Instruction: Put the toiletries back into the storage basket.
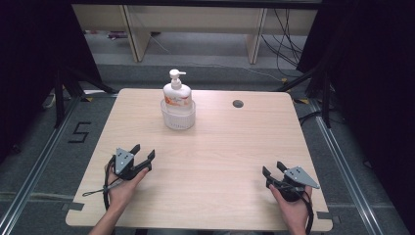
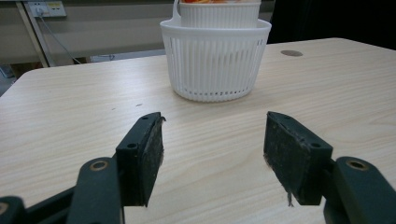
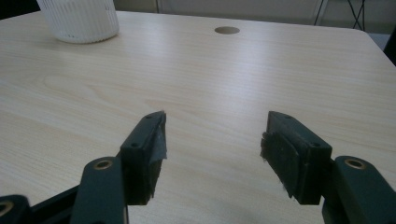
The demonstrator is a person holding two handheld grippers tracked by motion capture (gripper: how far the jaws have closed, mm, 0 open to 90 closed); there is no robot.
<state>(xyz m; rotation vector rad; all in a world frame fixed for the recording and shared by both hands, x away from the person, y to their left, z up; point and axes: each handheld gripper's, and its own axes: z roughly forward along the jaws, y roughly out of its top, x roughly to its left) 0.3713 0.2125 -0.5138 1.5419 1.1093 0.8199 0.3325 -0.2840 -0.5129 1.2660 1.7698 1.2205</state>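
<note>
**Both grippers spread wide, nothing held**

My left gripper [image 1: 142, 153] has its fingers [image 2: 144, 154] spread wide with only bare counter [image 1: 220, 147] between them. Straight ahead of them, well apart, I see the white ribbed basket [image 2: 215, 63] with the pump soap bottle [image 1: 176, 91] standing upright inside. My right gripper [image 1: 273, 169] is equally wide and empty-handed; from its fingers [image 3: 148, 149], the basket lies far ahead and to the left, with a round hole [image 3: 227, 30] in the counter beyond.

Pale wooden table [image 1: 220, 161] bearing white basket [image 1: 178, 117], apparently slatted.
</note>
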